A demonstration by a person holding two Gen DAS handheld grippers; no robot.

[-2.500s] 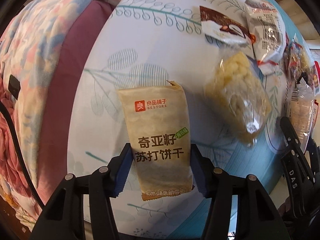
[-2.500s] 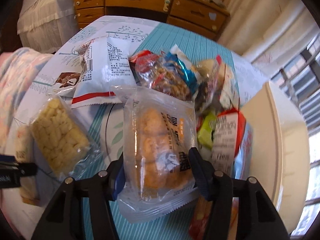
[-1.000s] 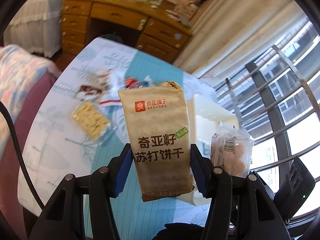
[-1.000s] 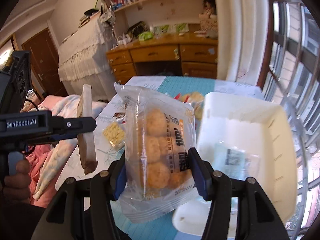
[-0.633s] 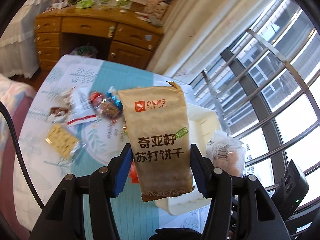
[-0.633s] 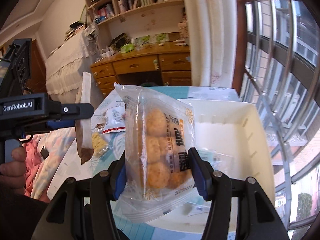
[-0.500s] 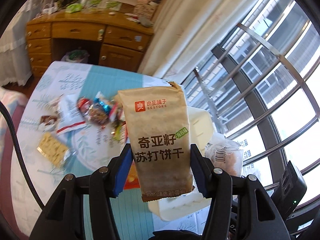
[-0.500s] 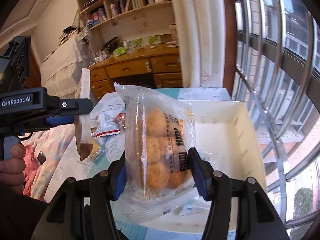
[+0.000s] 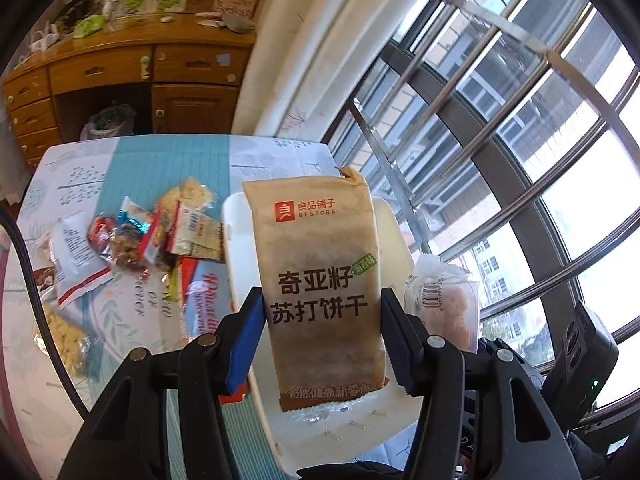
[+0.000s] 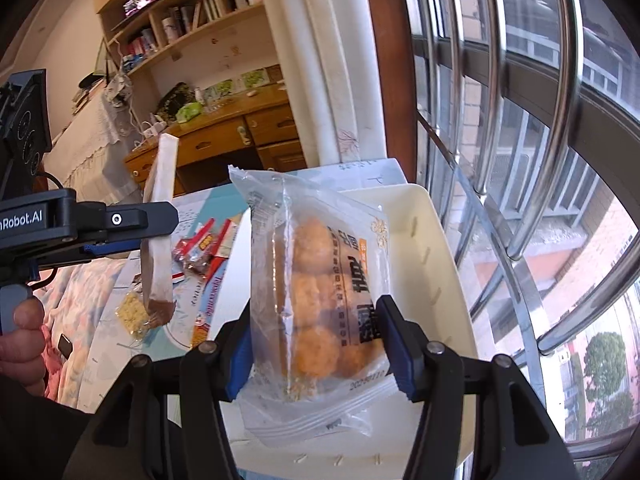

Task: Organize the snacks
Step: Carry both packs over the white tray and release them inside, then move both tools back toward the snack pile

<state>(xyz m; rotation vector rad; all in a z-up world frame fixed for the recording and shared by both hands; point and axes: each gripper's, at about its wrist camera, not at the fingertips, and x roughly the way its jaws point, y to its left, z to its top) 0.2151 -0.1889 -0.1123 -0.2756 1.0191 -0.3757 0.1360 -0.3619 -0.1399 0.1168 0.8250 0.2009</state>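
Note:
My left gripper (image 9: pixel 322 344) is shut on a tan BESTORE cracker packet (image 9: pixel 316 256) and holds it upright in the air over the near end of the white bin (image 9: pixel 236 272). My right gripper (image 10: pixel 316 344) is shut on a clear packet of round orange puffs (image 10: pixel 316 296), held upright above the same white bin (image 10: pixel 424 248). That puff packet shows in the left wrist view (image 9: pixel 444 304), right of the cracker packet. The left gripper with its cracker packet (image 10: pixel 160 216) shows edge-on at the left of the right wrist view.
A pile of mixed snack packets (image 9: pixel 152 236) lies on the patterned tablecloth (image 9: pixel 160 164) left of the bin. A clear cracker bag (image 9: pixel 60 332) lies nearer the left edge. A wooden desk (image 9: pixel 120 76) stands behind the table. Barred windows (image 10: pixel 520 160) run along the right.
Both grippers have lifted their packets from the table and carried them right, over the white bin. In the last half second both views swung a little further toward the window.

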